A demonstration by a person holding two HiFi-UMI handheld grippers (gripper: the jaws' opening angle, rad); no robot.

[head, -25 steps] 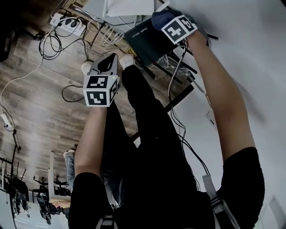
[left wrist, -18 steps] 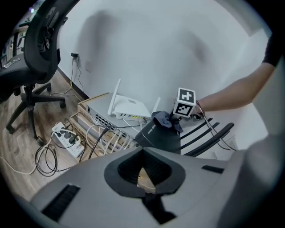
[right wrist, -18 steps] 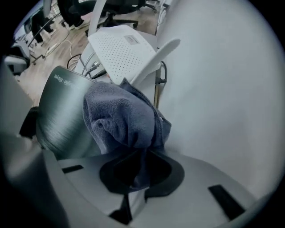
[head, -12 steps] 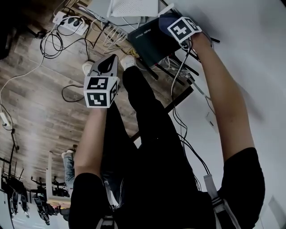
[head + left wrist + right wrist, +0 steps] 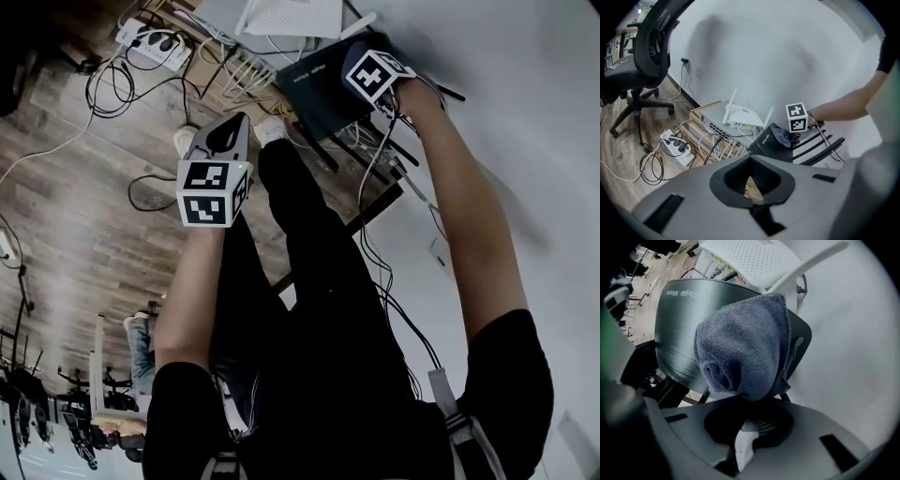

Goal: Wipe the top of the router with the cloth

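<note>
1. The wooden floor [image 5: 84,216] takes up the left of the scene, with loose cables running across it.
2. The dark router [image 5: 679,333] sits far right, close to the white wall, and its flat top is tilted toward the person. A white router [image 5: 750,258] with antennas stands just beyond it.
3. The left gripper [image 5: 752,187] hangs over the floor on the near left, well apart from the dark router. Its jaws are drawn together with nothing between them.
4. The right gripper [image 5: 745,406] reaches over the dark router's right end. Its jaws are clenched on the cloth.
5. The cloth [image 5: 745,348], blue-grey and bunched into a wad, presses down on the right part of the dark router's top.
6. A white power strip [image 5: 677,147] lies on the floor, far left.
</note>
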